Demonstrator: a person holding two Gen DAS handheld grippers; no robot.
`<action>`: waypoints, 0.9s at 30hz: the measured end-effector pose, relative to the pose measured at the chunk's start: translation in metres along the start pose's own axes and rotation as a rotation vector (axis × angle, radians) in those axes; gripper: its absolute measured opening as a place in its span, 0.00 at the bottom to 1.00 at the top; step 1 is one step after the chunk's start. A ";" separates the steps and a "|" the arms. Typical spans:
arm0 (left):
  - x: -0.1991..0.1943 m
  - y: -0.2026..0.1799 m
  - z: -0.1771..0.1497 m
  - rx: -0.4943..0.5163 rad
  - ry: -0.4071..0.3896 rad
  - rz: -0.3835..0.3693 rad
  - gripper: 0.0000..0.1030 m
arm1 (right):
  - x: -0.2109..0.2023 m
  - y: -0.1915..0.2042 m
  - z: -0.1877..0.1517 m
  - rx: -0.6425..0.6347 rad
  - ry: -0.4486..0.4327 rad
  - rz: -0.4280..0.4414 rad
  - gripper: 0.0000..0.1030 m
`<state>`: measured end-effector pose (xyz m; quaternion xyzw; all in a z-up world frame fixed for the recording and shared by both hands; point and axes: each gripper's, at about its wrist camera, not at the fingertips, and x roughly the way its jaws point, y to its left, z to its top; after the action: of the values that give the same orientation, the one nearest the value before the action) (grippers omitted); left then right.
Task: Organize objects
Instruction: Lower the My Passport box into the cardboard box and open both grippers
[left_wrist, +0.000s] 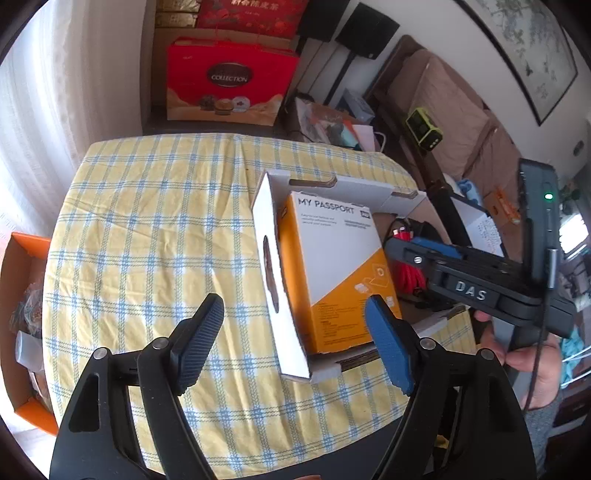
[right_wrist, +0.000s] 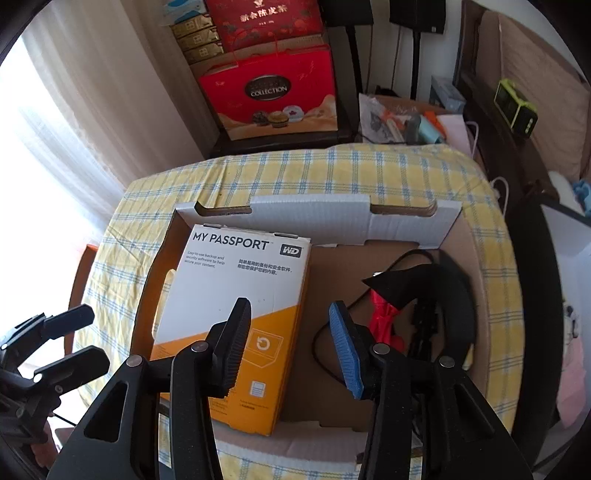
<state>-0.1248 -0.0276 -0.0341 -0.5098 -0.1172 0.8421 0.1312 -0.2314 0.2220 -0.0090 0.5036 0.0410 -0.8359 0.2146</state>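
While sweeping in from the far left, note the orange carton (left_wrist: 26, 266) down off the table, well apart from the action. Next along, the yellow checked tablecloth (left_wrist: 147, 221), bare on this side. Then the left gripper (left_wrist: 295, 343), hovering above the near-left corner of the cardboard tray (left_wrist: 288, 350), fingers spread wide and clamped on nothing. Inside the tray, hard against its left wall, the My Passport box (right_wrist: 240, 280), lying flat, label up. Looks parked already, so best left alone. Over its right edge, the right gripper (right_wrist: 290, 345), pointing steeply down, pads apart with only air between, touching nothing as far as can be told. Further right, on the tray floor, a black cable (right_wrist: 314, 343), a red bundle (right_wrist: 384, 321) and a black strap (right_wrist: 454, 295), loosely tangled. Probably next on the list. To do it well: keep the left gripper beside the tray wall, ready to steady it; drop the right one straight down onto the red bundle or one clear strand; close only once astride it; lift slowly, to avoid dragging the whole tangle or nudging the box. Far right in the left wrist view, a hand (left_wrist: 532, 365) around the right gripper's handle.
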 end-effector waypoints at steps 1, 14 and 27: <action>-0.001 0.001 -0.004 0.002 -0.005 0.011 0.74 | -0.005 0.002 -0.003 -0.015 -0.018 -0.023 0.48; -0.040 -0.016 -0.052 0.045 -0.156 0.115 0.91 | -0.067 0.017 -0.064 -0.076 -0.214 -0.170 0.79; -0.065 -0.025 -0.090 0.055 -0.242 0.207 1.00 | -0.095 0.014 -0.116 0.018 -0.282 -0.188 0.89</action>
<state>-0.0130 -0.0206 -0.0130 -0.4102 -0.0557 0.9093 0.0427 -0.0924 0.2729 0.0184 0.3772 0.0500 -0.9149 0.1346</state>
